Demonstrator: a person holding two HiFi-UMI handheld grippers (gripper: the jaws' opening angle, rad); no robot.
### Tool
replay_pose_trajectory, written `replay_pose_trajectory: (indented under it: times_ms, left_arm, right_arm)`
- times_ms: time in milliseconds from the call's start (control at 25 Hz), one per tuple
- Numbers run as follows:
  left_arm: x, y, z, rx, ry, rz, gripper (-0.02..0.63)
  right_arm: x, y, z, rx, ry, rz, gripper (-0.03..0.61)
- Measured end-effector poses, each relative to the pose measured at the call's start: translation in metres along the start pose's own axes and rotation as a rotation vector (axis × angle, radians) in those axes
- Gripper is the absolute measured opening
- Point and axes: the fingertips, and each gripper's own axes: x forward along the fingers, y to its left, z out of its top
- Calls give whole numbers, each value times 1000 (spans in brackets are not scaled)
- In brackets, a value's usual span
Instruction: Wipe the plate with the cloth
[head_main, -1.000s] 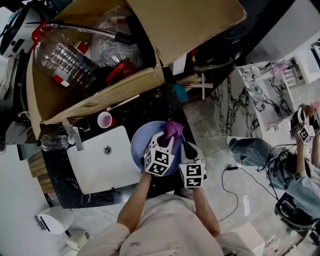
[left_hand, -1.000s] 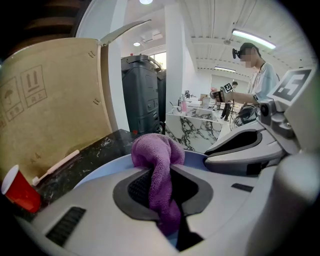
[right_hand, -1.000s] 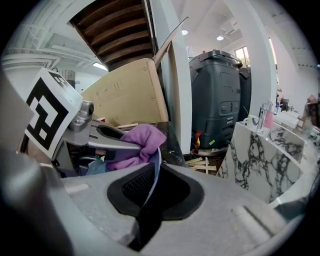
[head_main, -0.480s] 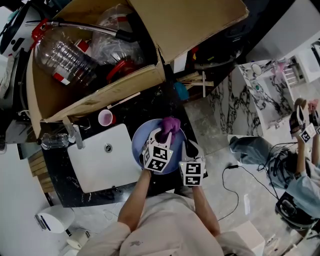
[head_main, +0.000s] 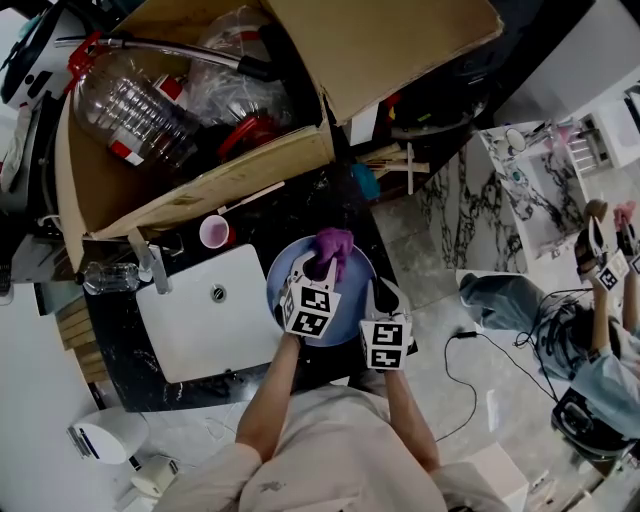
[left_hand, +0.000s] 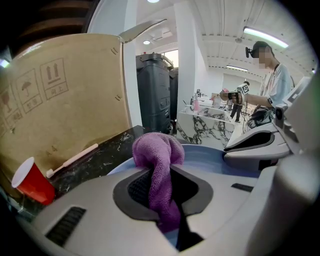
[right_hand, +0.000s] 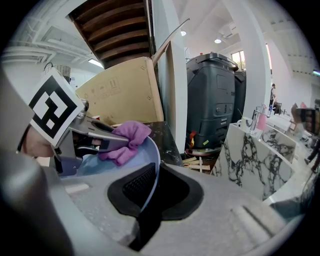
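Now, the left gripper (left_hand: 164, 197) has its jaws clamped on a purple cloth (left_hand: 156, 152). The bunched head of the cloth stands out past the tips and lies on the far part of the blue plate (head_main: 352, 296). The right gripper (right_hand: 149, 197) pinches the plate's near rim, which runs edge-on between its closed jaws. The plate sits over the dark counter (head_main: 330, 205), just beside the white sink (head_main: 200, 325).

The step in hand looks like the wipe itself, so the main thing is to let the soft wad do the rubbing, not the hard jaw tips. Only a small knob of cloth sticks out (most of it is trapped between the jaws). That calls for a shallow angle, with the wad laid flat against the plate so that more fabric touches.

One pass will clean only a narrow strip, so short overlapping strokes from the far rim back toward the right gripper should cover the face best. Pressure should be light and even. The plate is held by one thin bite at the rim, and a hard push far from that bite could swing it or slip it free. Strokes should also stop short of the right gripper's tips and stay away from the red cup (head_main: 213, 233) on the counter near the plate's far left.
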Motion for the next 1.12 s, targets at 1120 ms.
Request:
replay_pose_trajectory:
  times_ms: [1120]
  left_arm:
    - [-35,40,-21,-66,63,117,60]
  right_arm:
    - [0,-1,0,-11,23,-71,32]
